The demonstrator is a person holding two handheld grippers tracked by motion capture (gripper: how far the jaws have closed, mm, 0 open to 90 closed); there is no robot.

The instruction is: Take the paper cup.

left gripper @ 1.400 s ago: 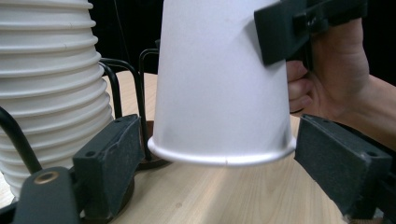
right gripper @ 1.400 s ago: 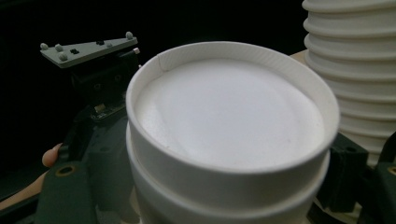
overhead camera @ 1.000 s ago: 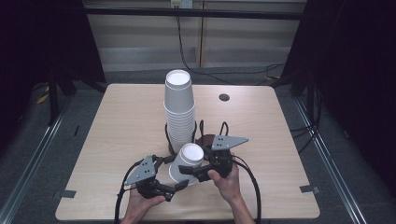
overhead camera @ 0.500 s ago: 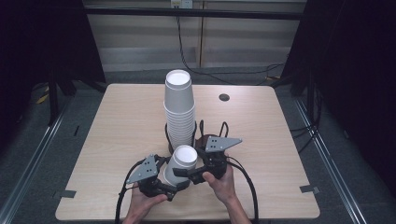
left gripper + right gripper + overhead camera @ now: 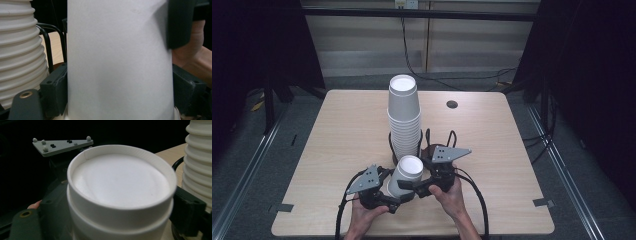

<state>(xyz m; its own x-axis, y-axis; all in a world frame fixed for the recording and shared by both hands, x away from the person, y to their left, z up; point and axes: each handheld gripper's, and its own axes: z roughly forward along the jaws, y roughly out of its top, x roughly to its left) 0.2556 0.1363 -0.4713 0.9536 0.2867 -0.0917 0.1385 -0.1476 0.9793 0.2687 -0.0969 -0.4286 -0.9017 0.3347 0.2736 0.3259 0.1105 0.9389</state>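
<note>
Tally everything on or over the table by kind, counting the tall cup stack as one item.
Tall cup stack: 1
Held white cup, perhaps two nested, counted once: 1
Grippers: 2, left gripper and right gripper
Hands: 2, left hand and right hand
Black wire stand around the stack: 1
Dark round spot on the tabletop: 1
Total: 8

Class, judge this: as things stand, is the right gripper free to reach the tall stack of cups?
Probably not: the right gripper is shut on the small cup stack, which the left gripper also grips. The tall stack stands just beyond.
</note>
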